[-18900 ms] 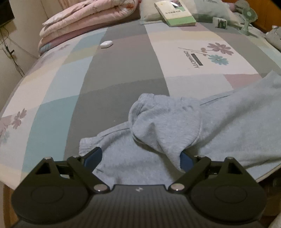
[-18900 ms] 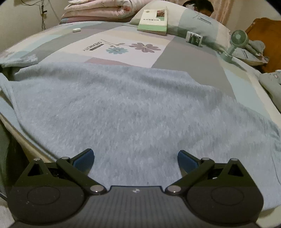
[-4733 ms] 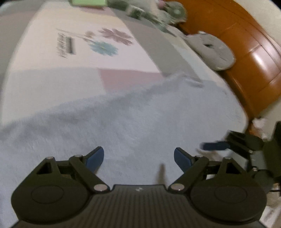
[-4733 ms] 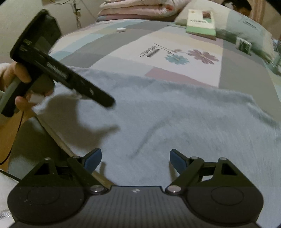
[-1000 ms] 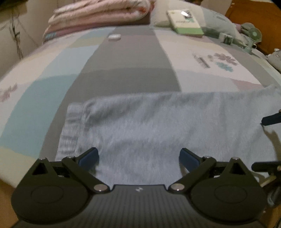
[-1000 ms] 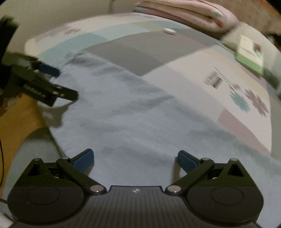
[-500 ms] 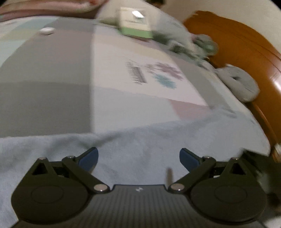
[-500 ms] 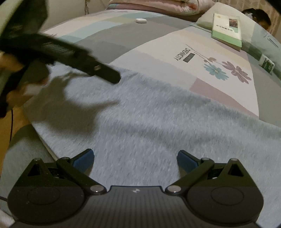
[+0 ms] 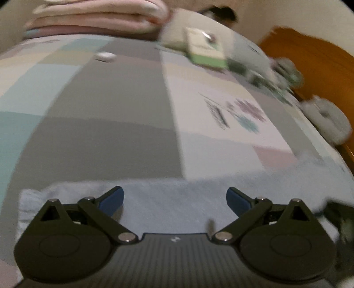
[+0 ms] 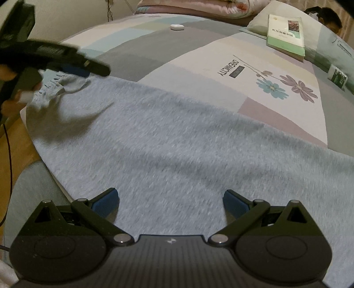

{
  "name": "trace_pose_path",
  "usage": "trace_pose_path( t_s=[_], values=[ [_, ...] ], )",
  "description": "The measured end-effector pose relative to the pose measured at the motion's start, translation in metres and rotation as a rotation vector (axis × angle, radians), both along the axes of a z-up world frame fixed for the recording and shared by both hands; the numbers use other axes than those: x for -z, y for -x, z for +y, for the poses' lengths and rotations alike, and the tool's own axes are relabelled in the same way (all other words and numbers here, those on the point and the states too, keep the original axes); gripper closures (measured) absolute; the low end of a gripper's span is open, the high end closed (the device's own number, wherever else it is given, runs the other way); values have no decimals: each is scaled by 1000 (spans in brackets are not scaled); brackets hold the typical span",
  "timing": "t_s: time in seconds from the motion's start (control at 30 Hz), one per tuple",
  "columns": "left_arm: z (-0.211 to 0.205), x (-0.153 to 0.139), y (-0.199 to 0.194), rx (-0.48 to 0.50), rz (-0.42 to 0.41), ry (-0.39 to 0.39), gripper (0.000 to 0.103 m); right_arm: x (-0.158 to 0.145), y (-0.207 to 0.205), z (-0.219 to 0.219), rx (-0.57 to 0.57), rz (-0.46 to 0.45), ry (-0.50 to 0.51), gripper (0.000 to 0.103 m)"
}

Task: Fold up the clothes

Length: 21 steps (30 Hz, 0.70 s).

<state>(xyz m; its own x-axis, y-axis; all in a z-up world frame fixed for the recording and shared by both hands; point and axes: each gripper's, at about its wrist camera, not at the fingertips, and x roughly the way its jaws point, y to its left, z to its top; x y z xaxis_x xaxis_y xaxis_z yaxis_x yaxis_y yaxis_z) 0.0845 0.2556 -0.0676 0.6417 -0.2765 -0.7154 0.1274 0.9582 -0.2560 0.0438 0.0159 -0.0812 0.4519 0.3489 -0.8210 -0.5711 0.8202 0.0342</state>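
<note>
A light blue fleece garment [image 10: 177, 144] lies spread flat along the near edge of the bed; in the left wrist view the garment [image 9: 177, 203] fills the bottom. My right gripper [image 10: 170, 202] hovers open over its near middle, nothing between the fingers. My left gripper [image 9: 174, 199] is open above the cloth near its left end. In the right wrist view the left gripper [image 10: 84, 66], held by a hand [image 10: 6, 73], hangs over the garment's rumpled ribbed end [image 10: 50, 88]. The right gripper [image 9: 338, 212] shows as a dark blur at the far right.
The patchwork bedsheet [image 10: 199, 66] stretches beyond the garment. A green book [image 10: 285, 33], a small white object [image 10: 177, 26], a small box [image 10: 337, 76] and folded pink quilts [image 10: 199, 6] sit at the far end. A wooden headboard [image 9: 309, 66] stands right; the bed edge drops off at left.
The left gripper has swung back leftwards to the garment's ribbed end, which now looks rumpled. The right gripper has hardly moved. Both stay open.
</note>
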Motion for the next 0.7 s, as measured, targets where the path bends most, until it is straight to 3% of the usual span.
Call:
trace_pose_path(
  t_s=[0.07, 0.17, 0.2, 0.3, 0.43, 0.6, 0.7],
  values=[
    [-7, 7, 5, 8, 5, -95, 4, 0, 0, -2, 2, 2, -6, 0],
    [2, 22, 3, -132, 52, -300, 2, -3, -1, -6, 8, 9, -20, 0],
    [9, 23, 3, -177, 62, -301, 4, -5, -2, -8, 11, 12, -34, 0],
    [18, 8, 12, -210, 23, -196, 4, -18, -11, -16, 18, 3, -86, 0],
    [1, -7, 26, -180, -35, -236, 4, -37, -35, -23, 40, -28, -114, 0],
    [-20, -2, 38, -143, -43, -301, 4, -23, -77, -18, 141, 7, -2, 0],
    [-25, 3, 42, -145, -40, -333, 4, -19, -75, -16, 121, 61, -80, 0]
  ],
)
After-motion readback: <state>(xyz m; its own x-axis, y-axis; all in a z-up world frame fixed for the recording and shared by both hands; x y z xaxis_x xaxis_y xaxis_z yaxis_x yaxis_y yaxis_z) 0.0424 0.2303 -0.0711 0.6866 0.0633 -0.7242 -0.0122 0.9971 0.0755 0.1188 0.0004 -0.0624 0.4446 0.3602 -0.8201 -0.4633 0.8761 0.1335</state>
